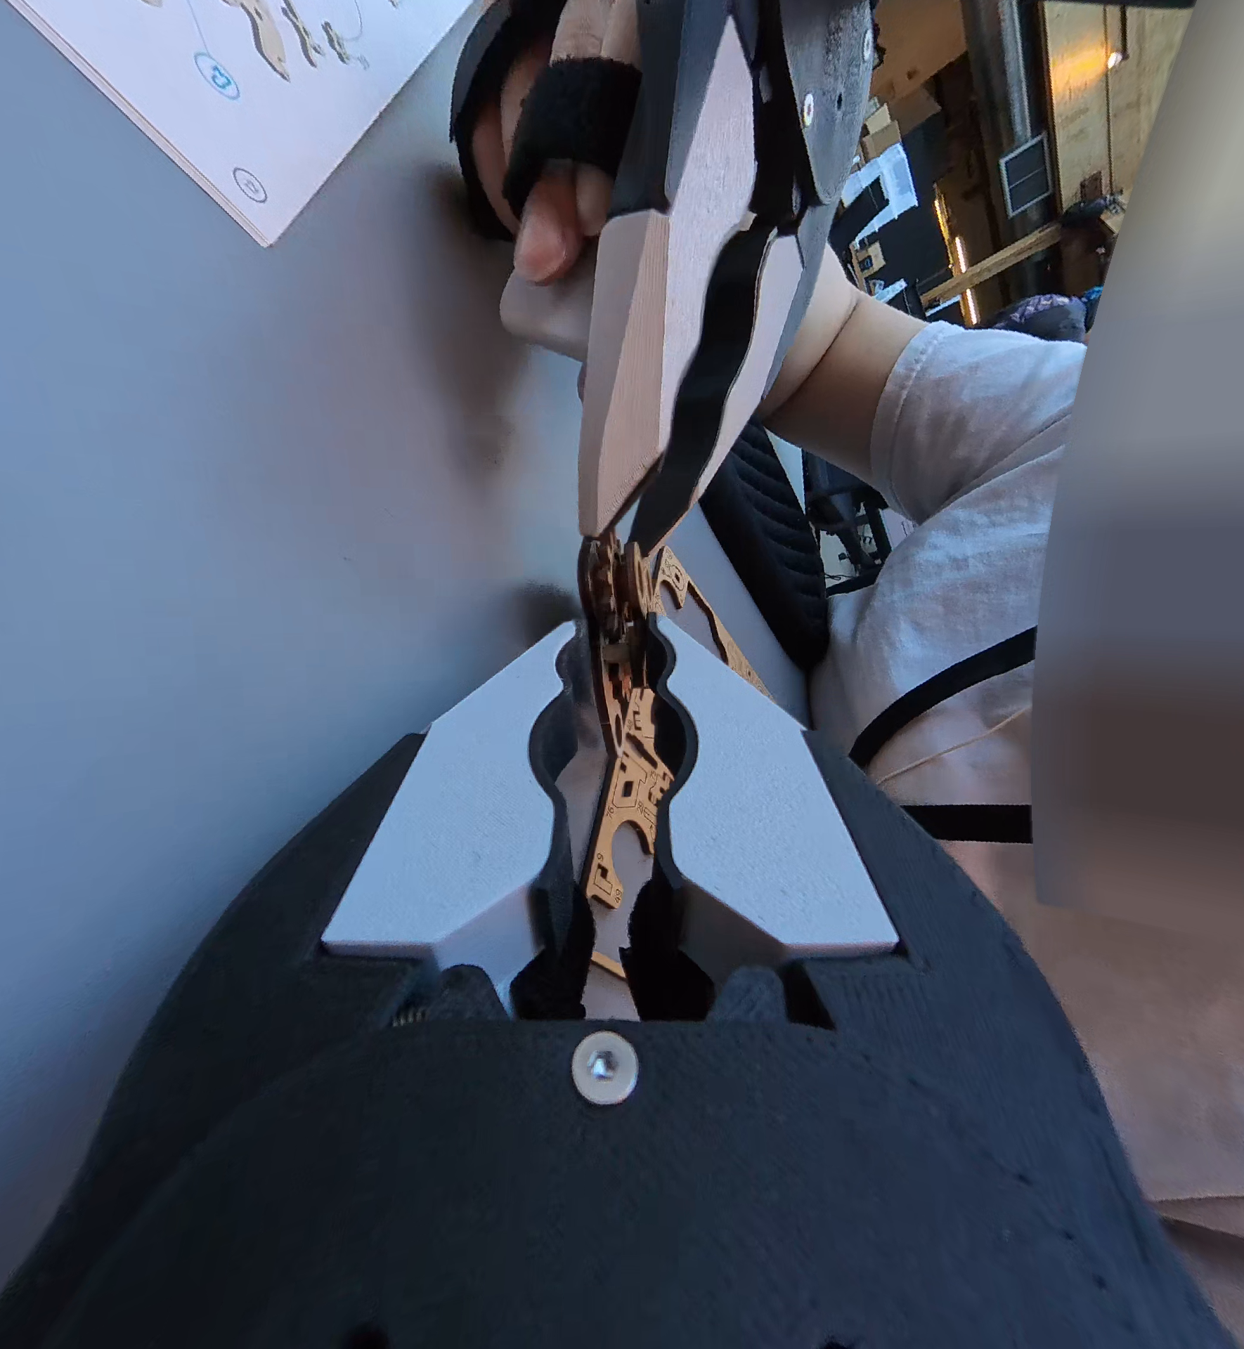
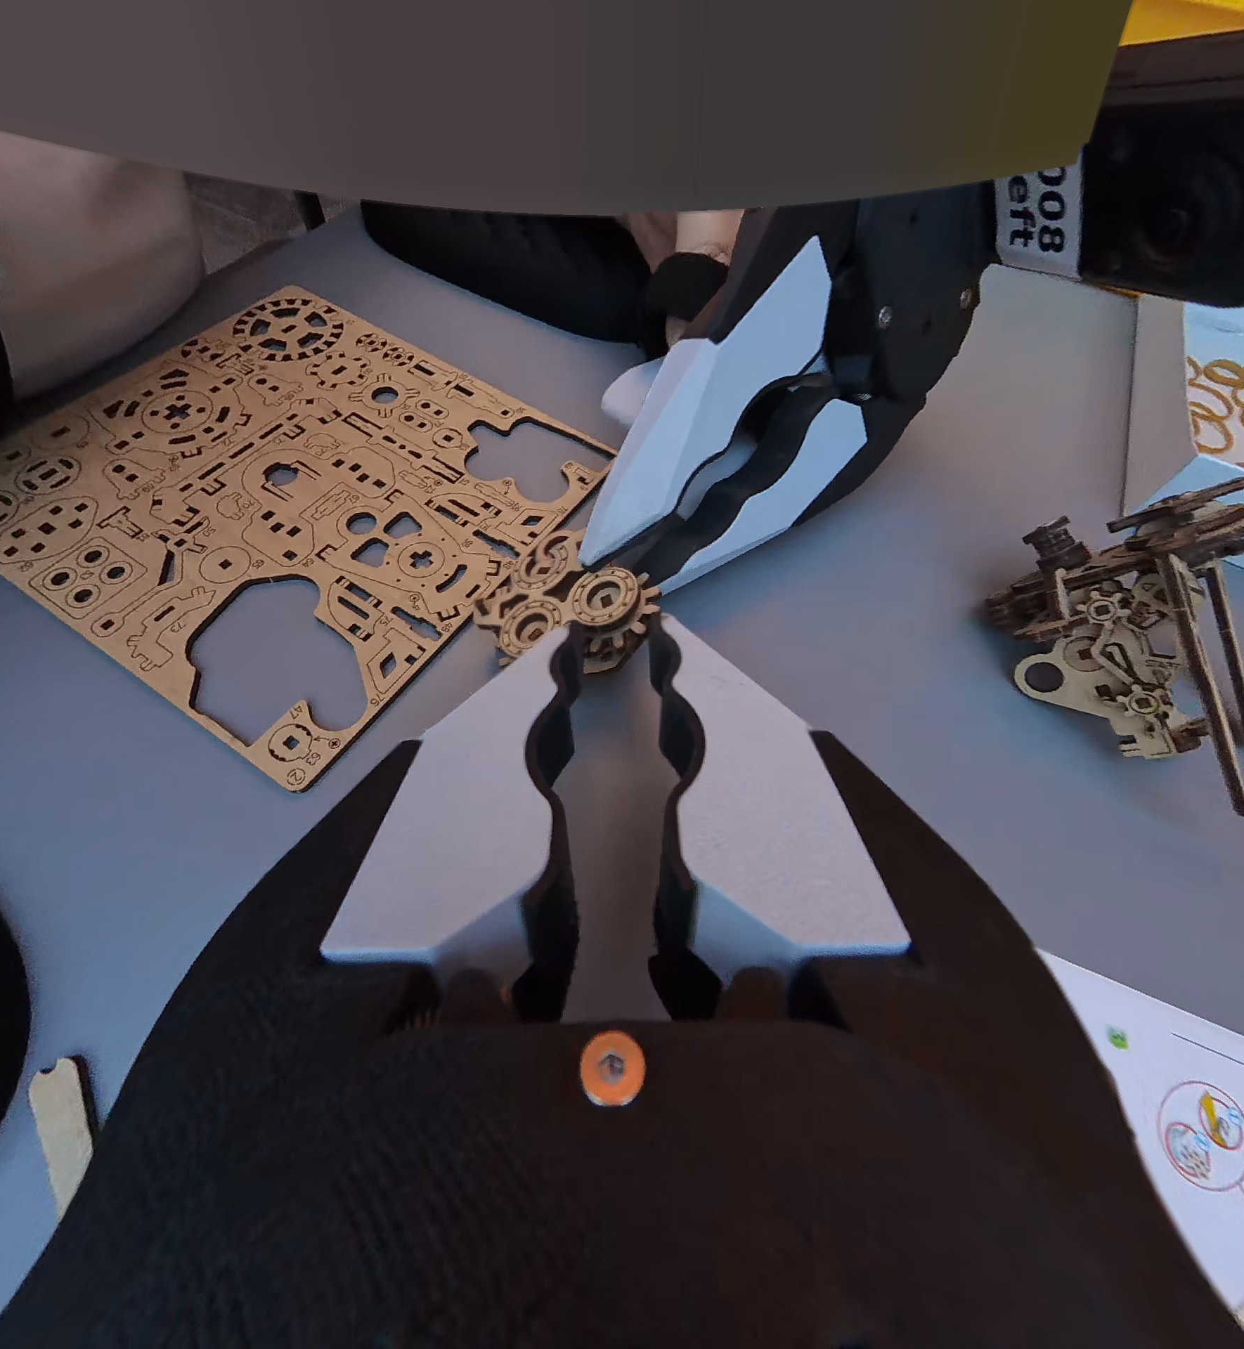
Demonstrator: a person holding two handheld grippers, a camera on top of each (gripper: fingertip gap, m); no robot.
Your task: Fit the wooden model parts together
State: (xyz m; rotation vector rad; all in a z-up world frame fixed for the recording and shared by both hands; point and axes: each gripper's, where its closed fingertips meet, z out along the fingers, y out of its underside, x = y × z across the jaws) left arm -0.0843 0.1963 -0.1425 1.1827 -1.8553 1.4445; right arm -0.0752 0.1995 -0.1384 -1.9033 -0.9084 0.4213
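A: Two grippers meet on one small brown wooden gear cluster (image 2: 575,609), just above the middle of the right wrist view, over the grey table (image 2: 860,693).

B: Where exactly is each one?

A: The right gripper (image 2: 613,642), coming up from the bottom of the frame, has its white fingers with wavy black pads narrowed onto the lower edge of the toothed gears. The left gripper (image 2: 623,566) reaches in from the upper right, its tips pinched on the upper side of the same cluster.

B: And in the left wrist view?

A: There the left gripper (image 1: 615,631) comes up from the bottom, nearly closed on the gear cluster (image 1: 612,606) at centre frame, and the right gripper (image 1: 615,540) comes down from the top onto it. A hand (image 1: 553,212) with a black strap is behind it at upper centre.

B: What lies around them?

A: A flat tan laser-cut plywood sheet (image 2: 239,511) with several parts punched out lies on the table at the left, its right corner just beside the cluster. A partly built brown wooden model (image 2: 1145,642) sits well apart at the right. A white box with gold patterning (image 2: 1240,416) is at the right edge, and a printed instruction booklet (image 2: 1203,1139) at the lower right.
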